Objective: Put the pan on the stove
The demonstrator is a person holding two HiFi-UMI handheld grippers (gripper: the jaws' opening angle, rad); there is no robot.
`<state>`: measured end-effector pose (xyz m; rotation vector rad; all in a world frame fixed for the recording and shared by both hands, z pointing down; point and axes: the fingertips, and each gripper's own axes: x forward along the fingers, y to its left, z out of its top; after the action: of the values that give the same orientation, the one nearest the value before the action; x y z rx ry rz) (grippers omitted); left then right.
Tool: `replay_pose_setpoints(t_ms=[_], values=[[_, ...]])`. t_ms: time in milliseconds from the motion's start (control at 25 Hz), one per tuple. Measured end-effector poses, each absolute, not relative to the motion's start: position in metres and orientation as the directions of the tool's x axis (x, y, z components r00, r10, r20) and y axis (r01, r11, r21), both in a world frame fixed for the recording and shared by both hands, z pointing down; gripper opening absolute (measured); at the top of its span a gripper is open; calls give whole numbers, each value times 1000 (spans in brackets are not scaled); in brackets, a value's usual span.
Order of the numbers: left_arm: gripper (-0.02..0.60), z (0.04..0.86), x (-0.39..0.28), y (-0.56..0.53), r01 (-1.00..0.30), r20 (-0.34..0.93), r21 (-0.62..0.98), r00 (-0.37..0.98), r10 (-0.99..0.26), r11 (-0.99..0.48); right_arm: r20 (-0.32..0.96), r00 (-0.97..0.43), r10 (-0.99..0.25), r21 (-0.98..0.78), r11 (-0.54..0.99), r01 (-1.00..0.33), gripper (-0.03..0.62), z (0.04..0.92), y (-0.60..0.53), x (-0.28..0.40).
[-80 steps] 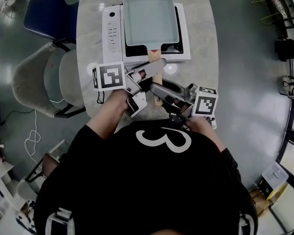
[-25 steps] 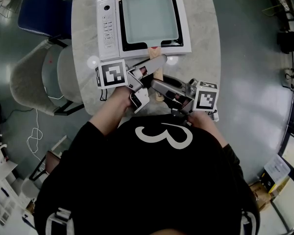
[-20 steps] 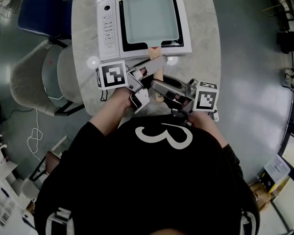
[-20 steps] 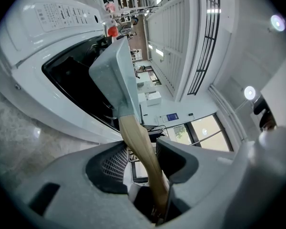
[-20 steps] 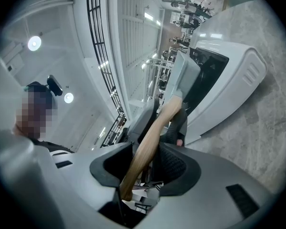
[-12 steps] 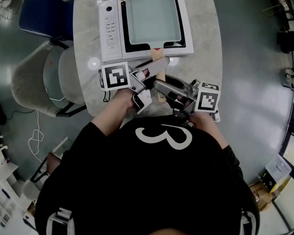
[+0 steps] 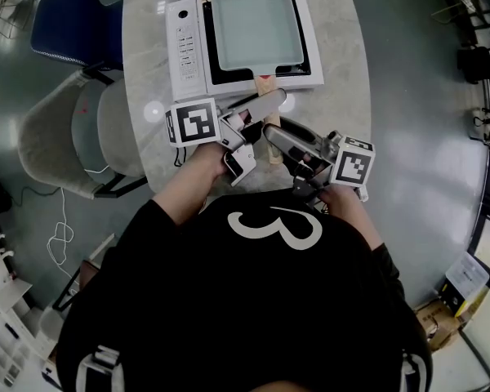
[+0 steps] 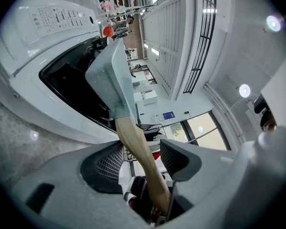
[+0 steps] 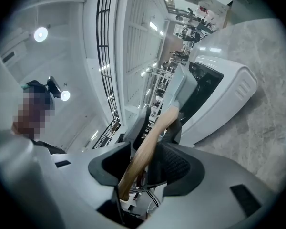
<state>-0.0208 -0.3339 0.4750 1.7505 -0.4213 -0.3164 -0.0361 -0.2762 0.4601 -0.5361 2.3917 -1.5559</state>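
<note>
Left claw (image 7: pixel 269 104) and right claw (image 7: pixel 276 137), just opened, loose round handle (image 8: pixel 133 137). Slide both straight back (pan (image 7: pixel 253 24) already on stove (image 7: pixel 186 51)), no bumping.

A blue chair (image 7: pixel 69 23) and a grey chair (image 7: pixel 57 141) stand beside the marble table (image 7: pixel 343 80).

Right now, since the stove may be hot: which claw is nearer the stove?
Left. The left claw, by the front edge of the stove, and the right claw, farther back toward the person, both straddle the pan handle; their jaws have just been opening.
</note>
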Motion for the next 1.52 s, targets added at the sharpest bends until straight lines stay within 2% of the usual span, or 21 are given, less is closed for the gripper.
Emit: replay_pose_setpoints(t_ms=[480, 840, 960, 1200, 1520], values=[[245, 474, -37, -327, -127, 14, 968, 888, -459, -216, 39, -837, -546, -862, 405, -304, 195, 451, -279, -9], [242, 461, -58, -304, -258, 69, 919, 850, -523, -297, 35, -818, -574, -849, 415, -327, 193, 433, -270, 13], [214, 453, -65, -292, -329, 100, 883, 828, -552, -334, 37, -830, -556, -828, 448, -337, 178, 424, -262, 12], [133, 425, -74, -257, -464, 123, 761, 790, -601, -454, 19, -860, -509, -769, 543, -338, 86, 397, -235, 7], [72, 380, -60, -199, -523, 111, 646, 785, -609, -556, 19, -902, -430, -670, 664, -331, 69, 370, -183, 4]])
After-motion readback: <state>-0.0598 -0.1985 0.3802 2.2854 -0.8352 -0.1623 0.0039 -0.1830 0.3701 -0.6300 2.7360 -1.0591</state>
